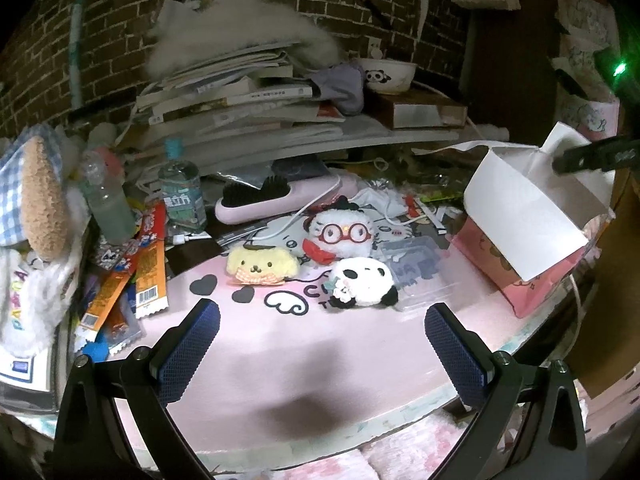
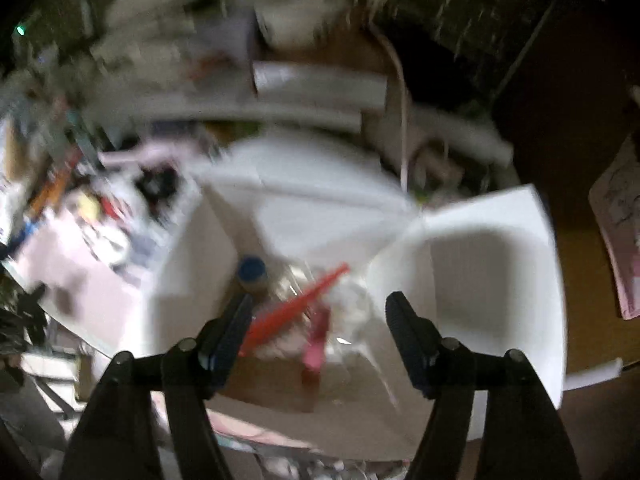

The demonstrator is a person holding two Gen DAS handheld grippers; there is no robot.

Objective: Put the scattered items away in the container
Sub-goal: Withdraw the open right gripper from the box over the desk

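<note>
Snack packets [image 1: 148, 264] lie in a heap at the desk's left edge, beside a bottle [image 1: 182, 196]. Right of them, on the pink mat [image 1: 320, 344], three plush toys sit close together: a yellow dog [image 1: 262, 266], a red-spectacled one [image 1: 340, 232] behind it, and a panda [image 1: 364, 282] in front. The left gripper [image 1: 322, 348] hovers over bare mat just short of them, jaws spread wide and holding nothing. Farthest right stands the white box [image 1: 524, 216], flaps up. The right gripper [image 2: 320, 320], also spread and empty, hangs over the box's open mouth; that view is blurred, but a red stick [image 2: 296, 306] and a blue-capped item [image 2: 252, 272] seem to lie inside. The likely next pick is the panda: centre the pads on its body, close gently, and lift clear before swinging right.
</note>
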